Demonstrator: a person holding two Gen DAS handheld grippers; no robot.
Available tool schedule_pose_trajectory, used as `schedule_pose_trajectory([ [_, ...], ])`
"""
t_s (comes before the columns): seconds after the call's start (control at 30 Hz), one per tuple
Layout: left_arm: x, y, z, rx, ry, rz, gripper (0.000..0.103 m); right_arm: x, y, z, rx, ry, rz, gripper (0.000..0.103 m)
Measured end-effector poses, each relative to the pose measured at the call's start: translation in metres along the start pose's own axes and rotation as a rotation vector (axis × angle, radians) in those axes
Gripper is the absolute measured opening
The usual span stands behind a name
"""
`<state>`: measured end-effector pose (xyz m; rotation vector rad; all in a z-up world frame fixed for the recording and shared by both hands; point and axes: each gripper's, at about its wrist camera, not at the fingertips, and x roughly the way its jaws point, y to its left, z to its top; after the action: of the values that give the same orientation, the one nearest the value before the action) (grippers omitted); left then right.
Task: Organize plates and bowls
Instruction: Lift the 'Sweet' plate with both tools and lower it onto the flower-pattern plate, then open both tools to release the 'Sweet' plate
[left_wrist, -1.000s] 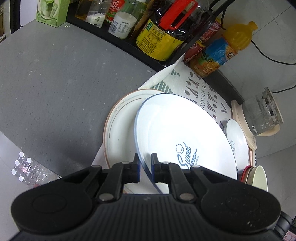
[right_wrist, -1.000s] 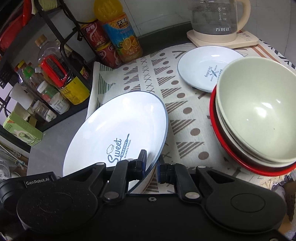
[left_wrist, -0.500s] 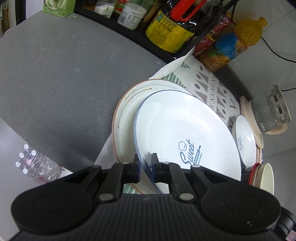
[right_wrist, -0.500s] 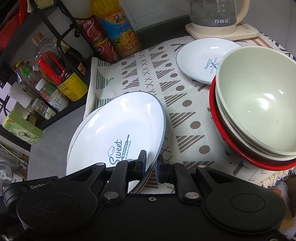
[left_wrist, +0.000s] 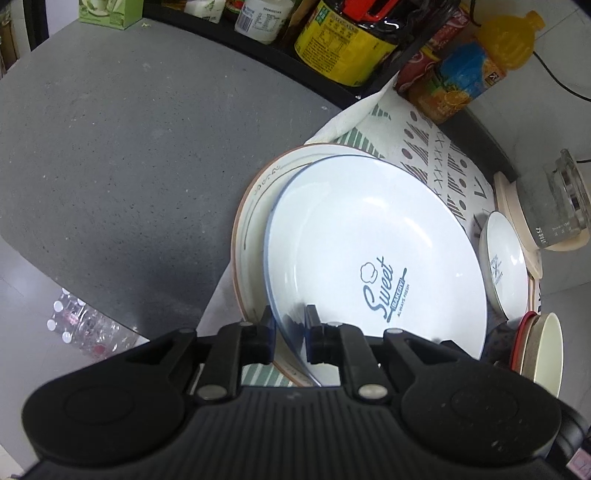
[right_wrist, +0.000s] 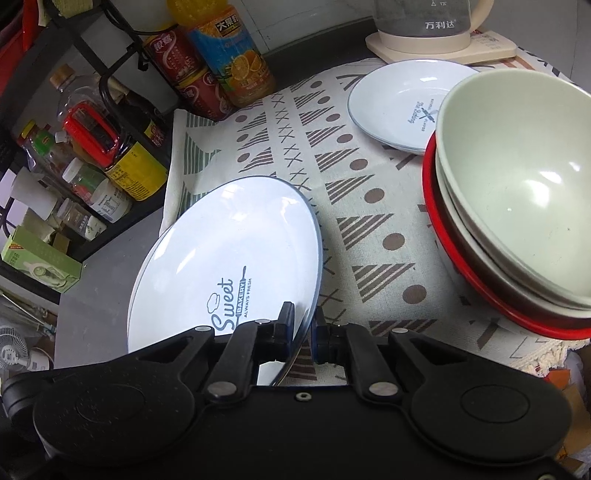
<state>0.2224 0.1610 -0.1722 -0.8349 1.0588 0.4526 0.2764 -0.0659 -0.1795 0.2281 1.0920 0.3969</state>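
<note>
- Table (left_wrist: 110, 147): grey, patterned cloth (right_wrist: 332, 206) over part.
- White plate (left_wrist: 369, 251): above brown-rimmed plate (left_wrist: 255, 206), tilted; stiff, glazed, slippery, breakable; best held by the rim.
- Left gripper (left_wrist: 290, 328), right gripper (right_wrist: 303, 325): jaws of each clenched on white plate rim.
- Bowl stack (right_wrist: 517, 184), small plate (right_wrist: 399, 99): on the cloth.

Your blue-rimmed "Sweet Bakery" plate (left_wrist: 369, 251) is lying tilted over the brown-rimmed plate (left_wrist: 255, 206), its near edge sitting between the jaws.

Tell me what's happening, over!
Both hand-held grippers, left and right, clamp the Sweet plate. It hangs above the tan-rimmed plate. Nothing in the way.
</note>
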Motion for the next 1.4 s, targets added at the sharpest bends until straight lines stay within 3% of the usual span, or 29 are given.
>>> schedule_pose_trajectory([
  [0.13, -0.005, 0.002, 0.007, -0.017, 0.005, 0.029, 0.012, 0.003, 0.002, 0.001, -0.002, -0.006, -0.007, 0.008],
  [0.33, -0.016, 0.005, 0.016, -0.01, -0.039, 0.055, 0.027, 0.008, -0.003, 0.003, 0.021, -0.015, -0.013, 0.008],
  [0.9, 0.005, 0.029, 0.021, -0.072, -0.04, 0.076, 0.033, 0.023, 0.007, -0.003, -0.069, -0.01, -0.051, 0.013],
  [1.07, 0.006, 0.033, 0.022, -0.087, -0.047, 0.061, 0.036, 0.024, 0.005, -0.001, -0.081, -0.014, -0.064, 0.023],
  [1.3, 0.002, 0.03, 0.022, -0.104, -0.048, 0.092, 0.036, 0.025, 0.008, 0.004, -0.085, 0.013, -0.08, 0.024],
  [1.4, -0.005, 0.028, 0.024, -0.127, -0.058, 0.114, 0.04, 0.015, 0.02, 0.009, -0.143, 0.003, -0.056, 0.033],
])
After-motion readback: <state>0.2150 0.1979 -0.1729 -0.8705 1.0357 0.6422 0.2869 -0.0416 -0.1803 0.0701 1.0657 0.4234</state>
